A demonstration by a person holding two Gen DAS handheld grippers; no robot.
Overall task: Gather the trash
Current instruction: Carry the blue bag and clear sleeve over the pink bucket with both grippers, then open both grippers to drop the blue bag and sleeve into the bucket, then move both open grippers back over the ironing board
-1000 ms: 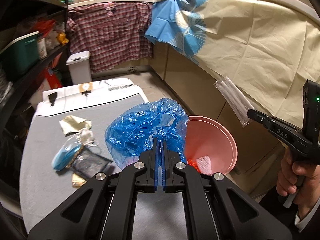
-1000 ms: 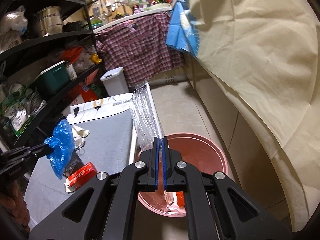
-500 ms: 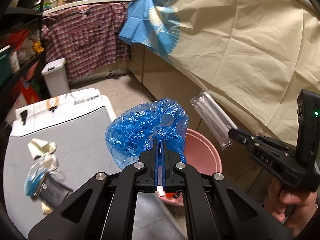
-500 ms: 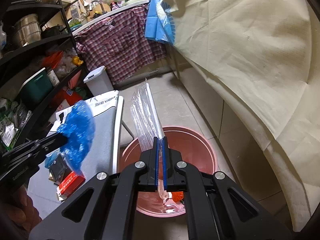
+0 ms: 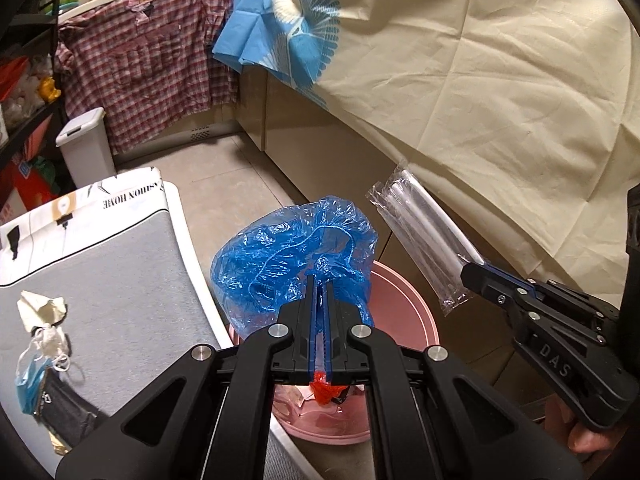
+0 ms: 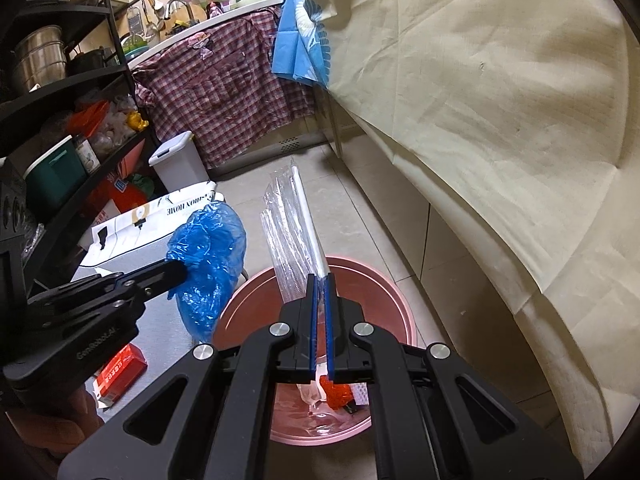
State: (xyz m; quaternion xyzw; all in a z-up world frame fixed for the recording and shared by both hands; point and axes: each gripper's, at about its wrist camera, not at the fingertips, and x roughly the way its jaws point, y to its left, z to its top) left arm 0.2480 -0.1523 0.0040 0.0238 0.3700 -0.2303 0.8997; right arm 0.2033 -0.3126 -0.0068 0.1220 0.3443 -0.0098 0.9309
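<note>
My left gripper (image 5: 321,280) is shut on a crumpled blue plastic cover (image 5: 288,256) and holds it above the near rim of a pink bucket (image 5: 412,304) on the floor. My right gripper (image 6: 321,280) is shut on a clear plastic wrapper with white straws (image 6: 294,224) and holds it over the same pink bucket (image 6: 384,284). The bucket holds red and clear scraps (image 6: 340,394). In the left wrist view the right gripper (image 5: 470,270) and its wrapper (image 5: 420,232) show at the right. In the right wrist view the left gripper (image 6: 178,268) and blue cover (image 6: 208,256) show at the left.
A grey ironing board (image 5: 100,280) left of the bucket carries a crumpled tissue (image 5: 40,306), a face mask (image 5: 34,376), a dark pouch (image 5: 66,404) and a red box (image 6: 120,372). A white bin (image 5: 84,148) stands behind. Cloth-draped cabinets (image 5: 480,100) line the right.
Both grippers moved right and forward toward the bucket. The blue cover went from above the board to above the bucket's rim. The wrapper stays over the bucket.
</note>
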